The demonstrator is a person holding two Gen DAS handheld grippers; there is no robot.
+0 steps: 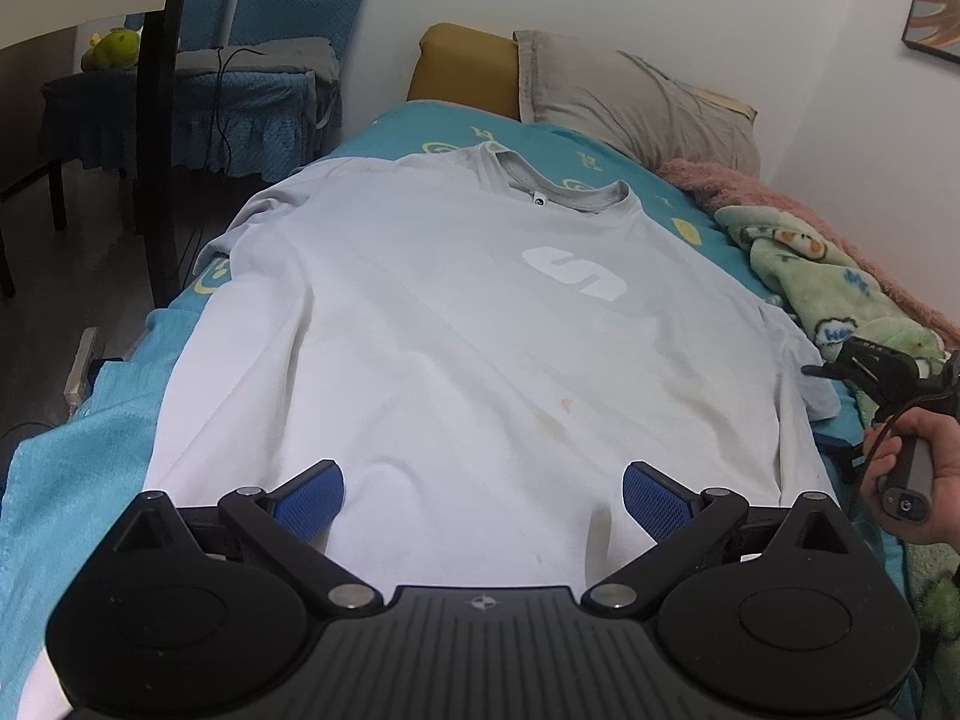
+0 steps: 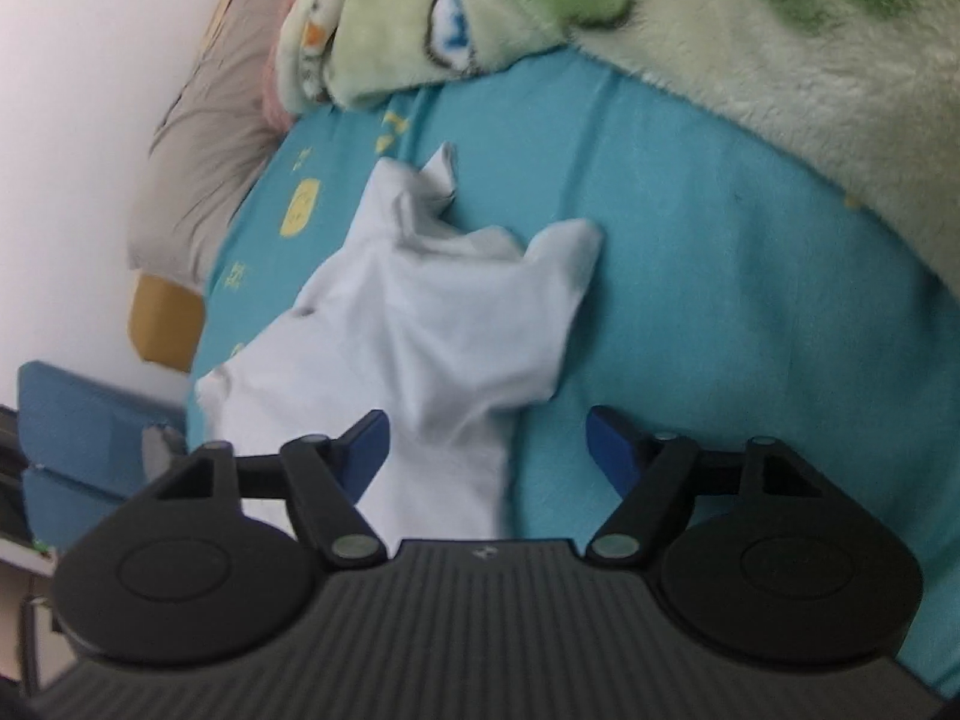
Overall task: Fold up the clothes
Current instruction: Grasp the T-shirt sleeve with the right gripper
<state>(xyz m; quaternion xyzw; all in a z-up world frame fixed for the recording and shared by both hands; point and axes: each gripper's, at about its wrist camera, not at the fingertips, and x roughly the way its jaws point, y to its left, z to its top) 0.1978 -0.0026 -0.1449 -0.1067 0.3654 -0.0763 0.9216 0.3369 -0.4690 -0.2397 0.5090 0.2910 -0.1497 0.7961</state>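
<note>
A white T-shirt [image 1: 456,312] lies spread face up on the bed, collar toward the pillow, with a pale logo on its chest. My left gripper [image 1: 483,498] hovers open over the shirt's bottom hem, its blue pads wide apart and gripping nothing. At the shirt's right sleeve, a hand holds my right gripper [image 1: 852,366]. In the right wrist view that crumpled sleeve [image 2: 444,312] lies on the teal sheet. My right gripper [image 2: 487,438] stands open over it, and the cloth runs between the jaws without being pinched.
The teal sheet [image 1: 540,138] covers the bed. A grey pillow [image 1: 630,96] lies at its head. A green and pink fleece blanket [image 1: 828,282] is heaped along the right side by the wall. A chair and a draped table [image 1: 180,114] stand to the left.
</note>
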